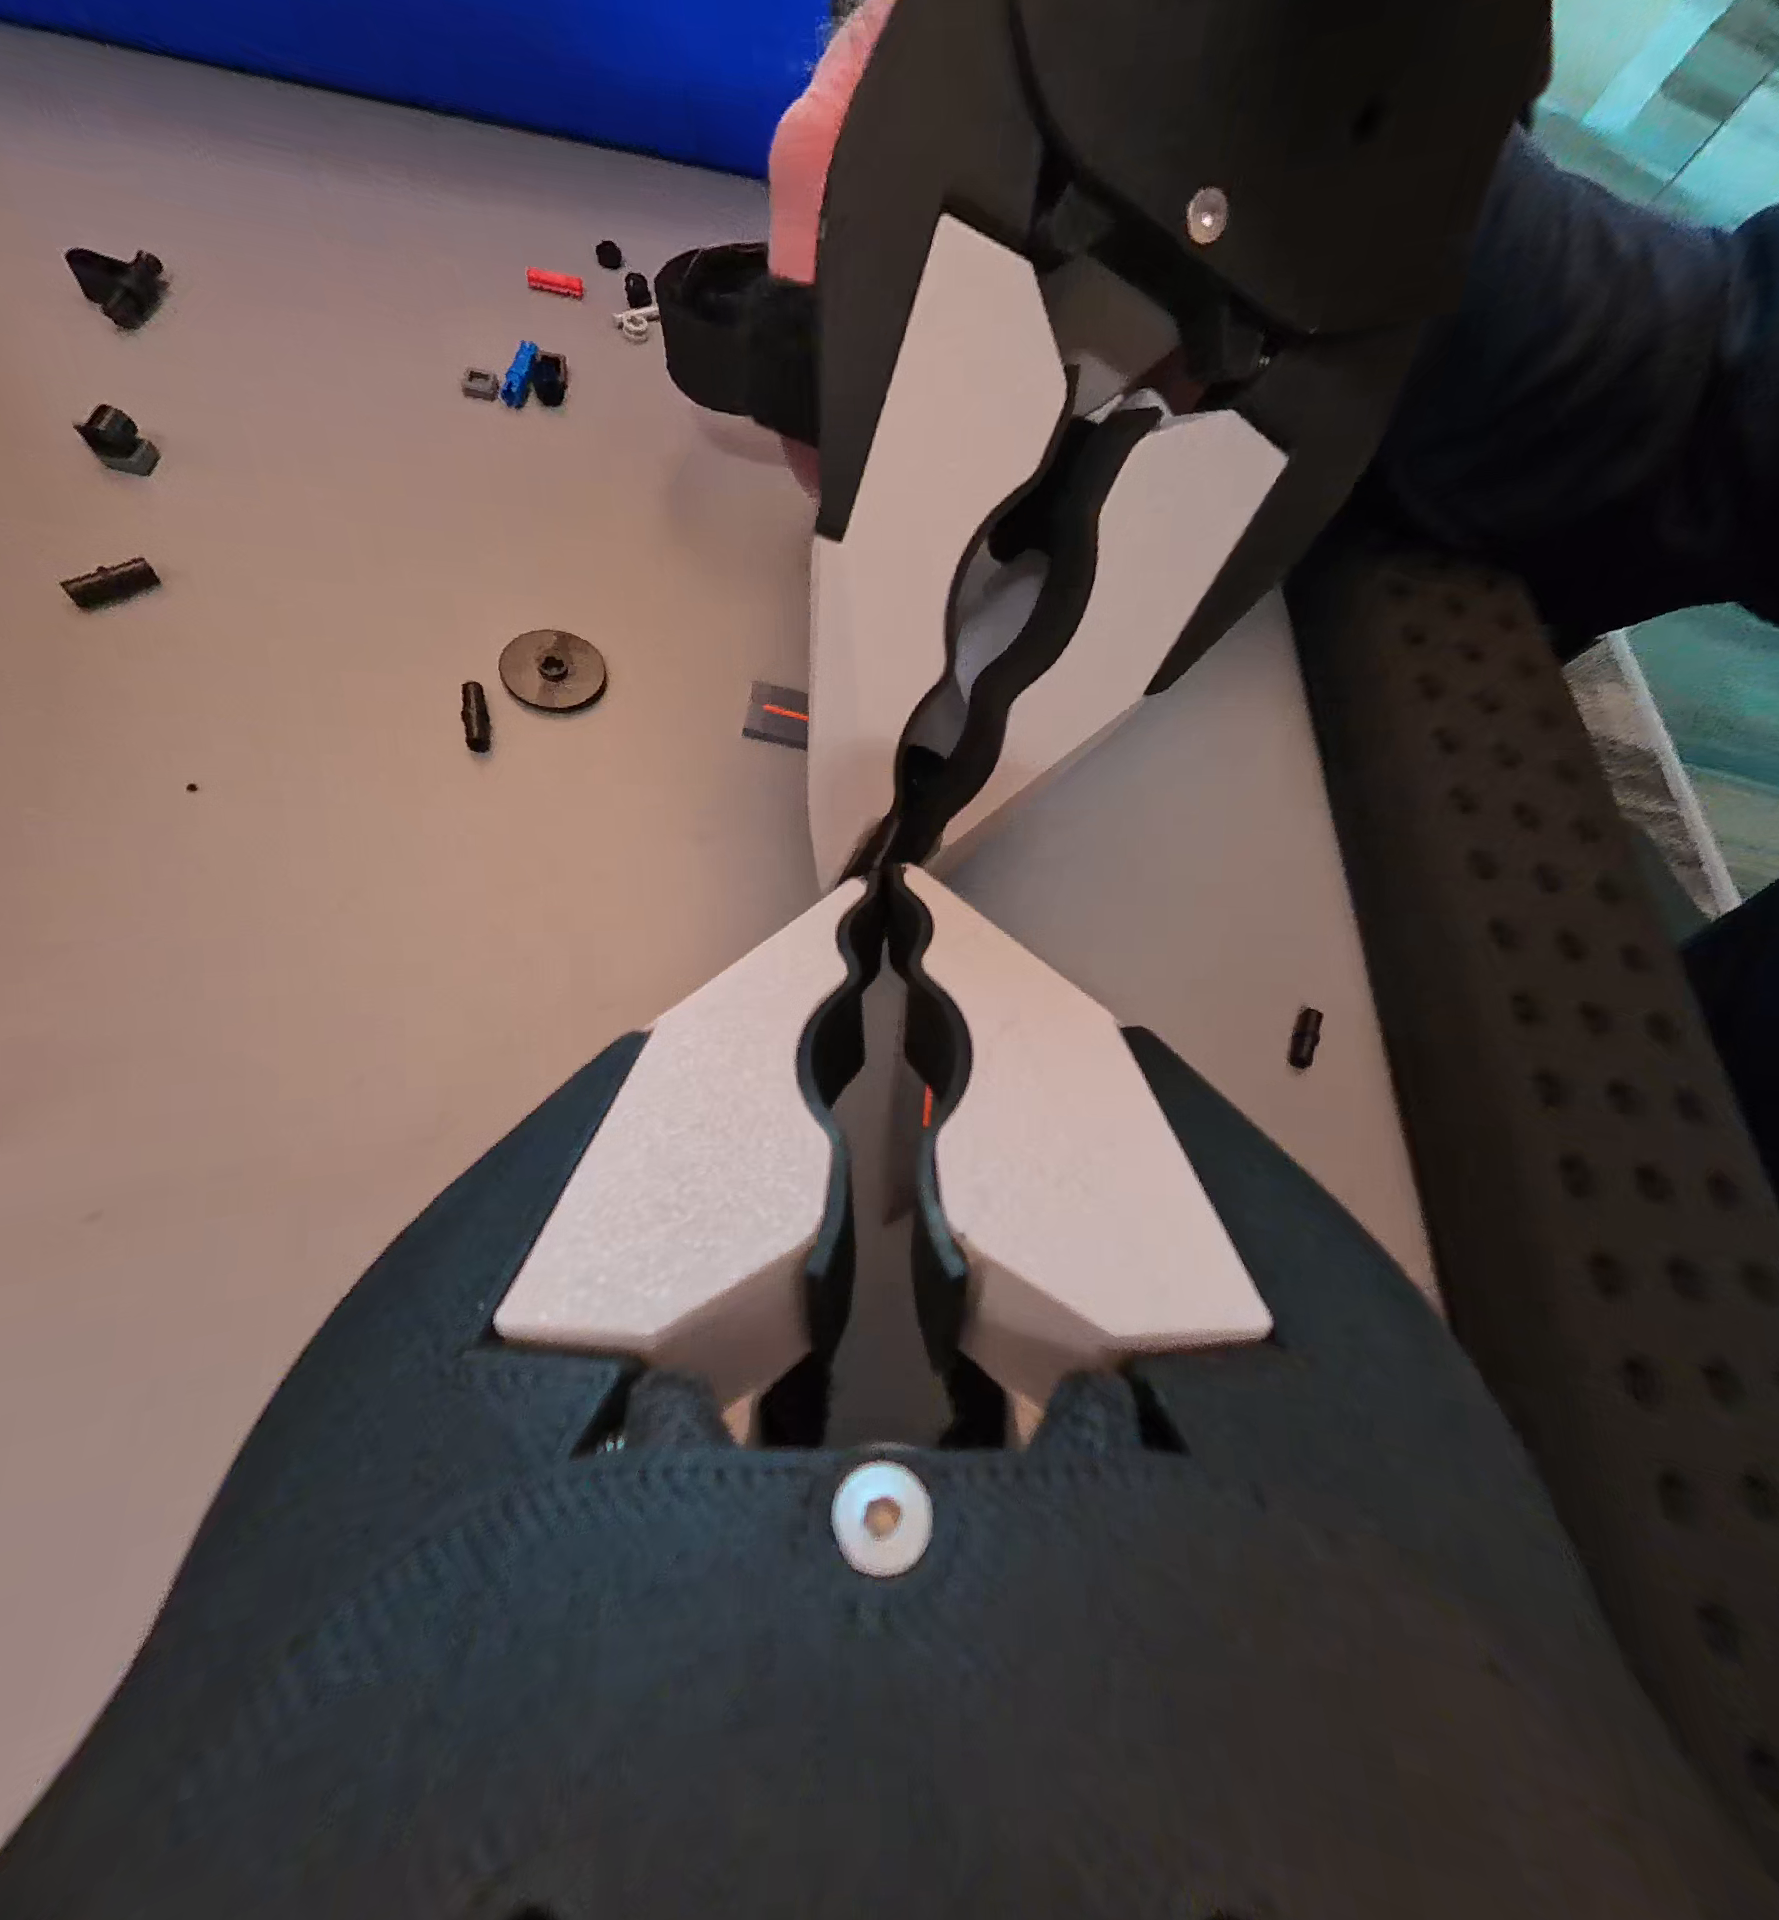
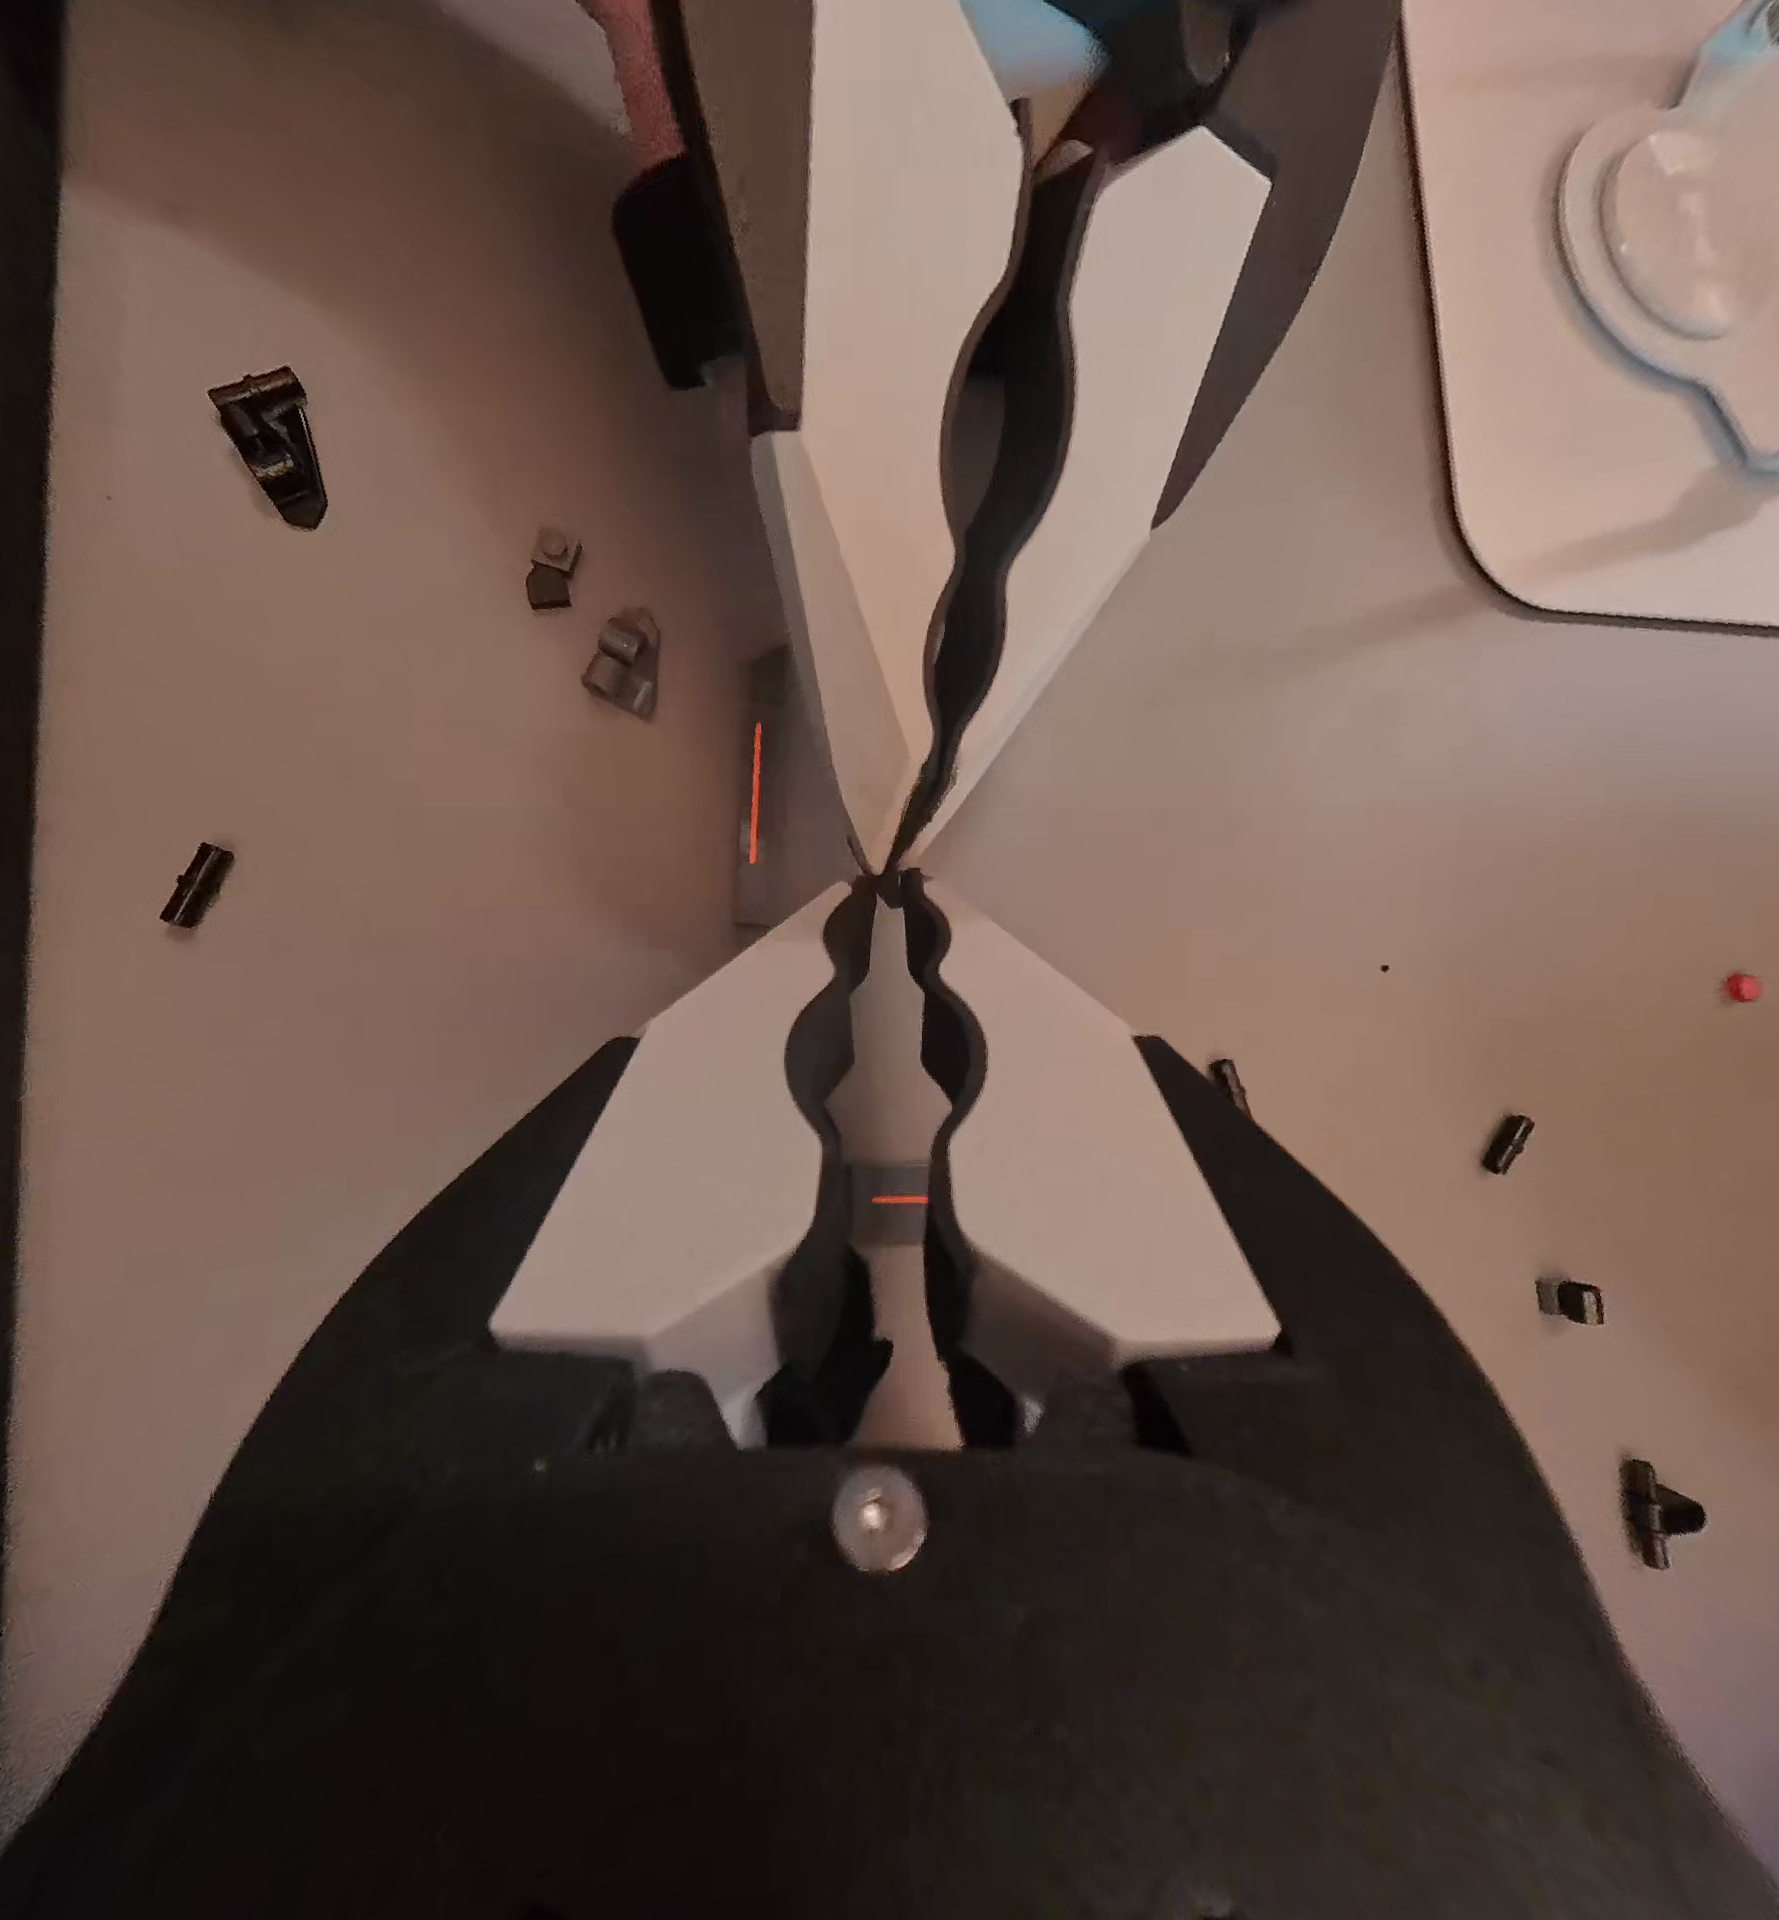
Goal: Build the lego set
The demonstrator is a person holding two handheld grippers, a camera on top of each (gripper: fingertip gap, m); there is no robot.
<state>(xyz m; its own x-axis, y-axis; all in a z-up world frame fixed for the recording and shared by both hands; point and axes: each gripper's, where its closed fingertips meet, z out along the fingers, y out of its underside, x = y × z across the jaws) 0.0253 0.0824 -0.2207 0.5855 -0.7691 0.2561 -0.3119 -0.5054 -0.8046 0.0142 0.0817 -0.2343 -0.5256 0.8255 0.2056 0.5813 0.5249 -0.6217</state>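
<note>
My left gripper (image 1: 890,891) and my right gripper (image 2: 891,889) meet tip to tip above the beige table (image 1: 293,935). Both are shut, and a small black Lego piece (image 2: 901,886) is pinched where the tips touch; its shape is hidden. In the left wrist view the right gripper (image 1: 897,847) comes down from the top. In the right wrist view the left gripper (image 2: 895,847) comes from the top. A grey tile with an orange line (image 2: 895,1202) lies on the table under my right gripper's fingers. A second one (image 2: 757,790) lies left of the tips.
Loose pieces lie on the left: a black disc (image 1: 552,670), a black pin (image 1: 476,715), a blue piece (image 1: 521,372), a red piece (image 1: 554,281). A red stud (image 2: 1741,987), black pins (image 2: 1508,1143) and a white tray (image 2: 1487,468) are on the right. A black perforated chair (image 1: 1591,1039) borders the table. Less than 4 cm separates the two grippers' tips. About 9 cm separates my right fingertips from the black disc (image 1: 552,670).
</note>
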